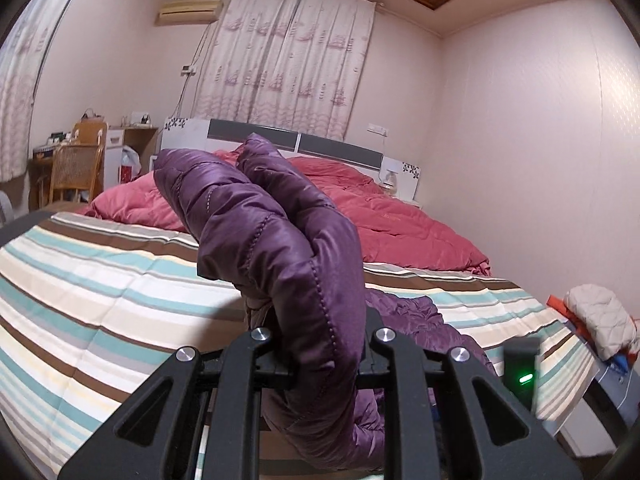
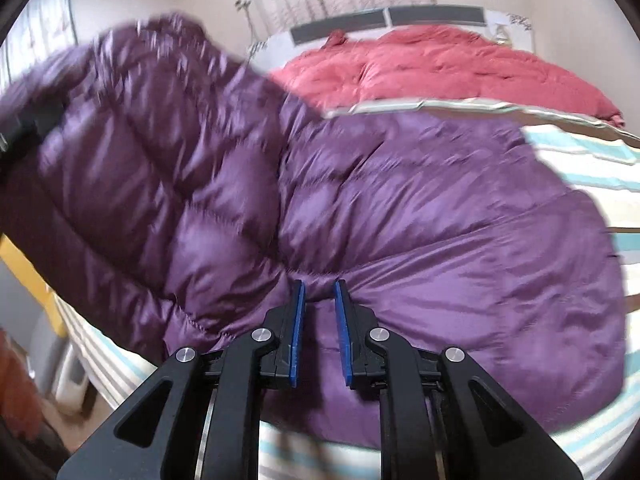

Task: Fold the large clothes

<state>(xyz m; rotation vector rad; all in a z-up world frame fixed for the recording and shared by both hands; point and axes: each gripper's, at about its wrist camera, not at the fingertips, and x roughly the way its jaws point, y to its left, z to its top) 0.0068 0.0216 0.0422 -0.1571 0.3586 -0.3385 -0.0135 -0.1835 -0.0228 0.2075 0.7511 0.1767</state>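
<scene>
A shiny purple quilted down jacket lies spread on the striped bed sheet. Its left part is lifted and blurred. In the left wrist view a thick fold of the jacket rises from between the jaws of my left gripper, which is shut on it; the padding hides the fingertips. My right gripper points down at the jacket's near edge. Its blue pads stand a narrow gap apart with puckered purple fabric pinched between them.
A crumpled red duvet covers the far half of the bed below the headboard. Wooden chairs and a cluttered desk stand at the back left. A pile of clothes sits off the bed's right side. Curtains hang behind.
</scene>
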